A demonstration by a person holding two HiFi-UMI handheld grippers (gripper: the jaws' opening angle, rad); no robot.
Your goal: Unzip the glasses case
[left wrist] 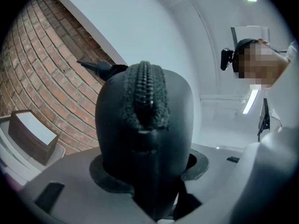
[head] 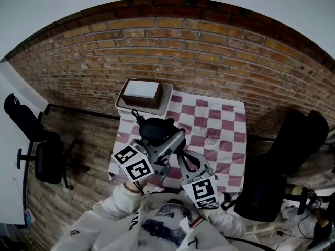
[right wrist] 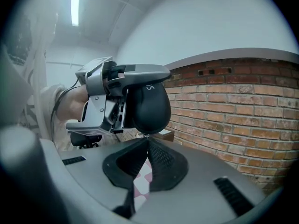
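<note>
My left gripper (head: 168, 140) clamps the glasses case (left wrist: 145, 125), right gripper (right wrist: 146, 141) jaws pinch the zipper pull (right wrist: 146, 135); unzipping looks barely begun.

We see our left gripper (left wrist: 150, 174) clamped on the black glasses case (left wrist: 145, 129), its zipper (left wrist: 144, 90) running up the end that faces us. A brick wall (left wrist: 42, 64) and a brown box (left wrist: 32, 135) sit off to the left.
</note>
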